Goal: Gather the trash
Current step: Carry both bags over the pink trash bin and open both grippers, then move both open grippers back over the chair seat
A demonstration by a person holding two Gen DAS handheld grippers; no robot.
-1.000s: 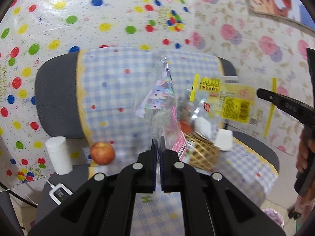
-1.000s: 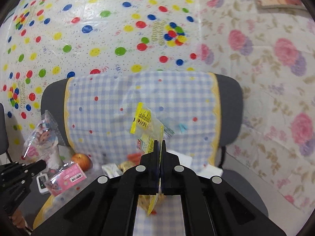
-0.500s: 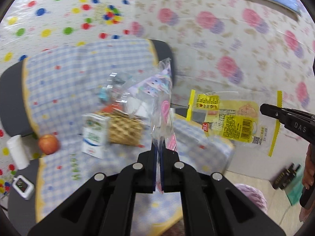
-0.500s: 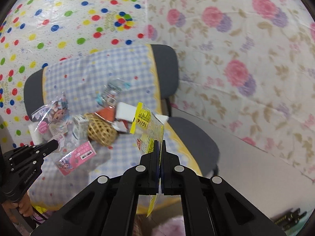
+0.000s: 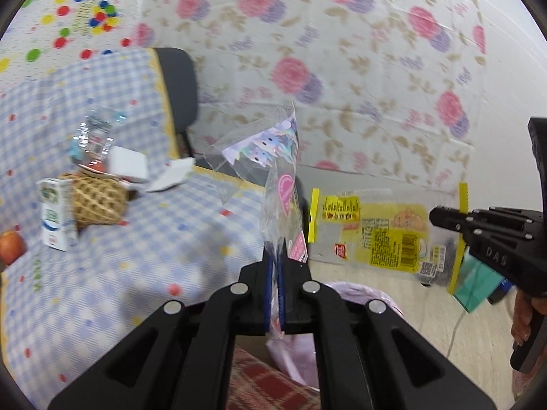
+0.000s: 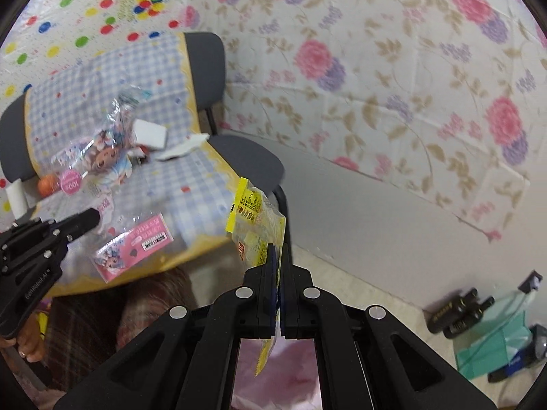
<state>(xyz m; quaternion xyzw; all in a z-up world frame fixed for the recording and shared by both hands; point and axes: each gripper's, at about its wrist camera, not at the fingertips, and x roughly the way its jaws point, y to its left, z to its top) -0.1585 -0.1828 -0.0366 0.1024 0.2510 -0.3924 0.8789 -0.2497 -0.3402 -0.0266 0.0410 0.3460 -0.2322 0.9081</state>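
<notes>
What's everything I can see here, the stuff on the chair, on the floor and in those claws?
doll wrapper: 1, clear and pink, pinched in left gripper
yellow wrapper: 1, yellow and clear, pinched in right gripper
basket: 1, tan, on chair
carton: 1, white, beside basket
apple: 1, red, chair's far edge
chair: 1, grey, under checked cloth
pink bag: 1, pink, below the grippers
left gripper: 1, black, shut
right gripper: 1, black, shut

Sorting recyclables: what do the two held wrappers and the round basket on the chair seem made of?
Doll wrapper: clear glossy plastic film; the wall shows through.
Yellow snack wrapper: thin printed plastic film, partly clear.
Basket: probably woven cane or bamboo, tan lattice.
</notes>
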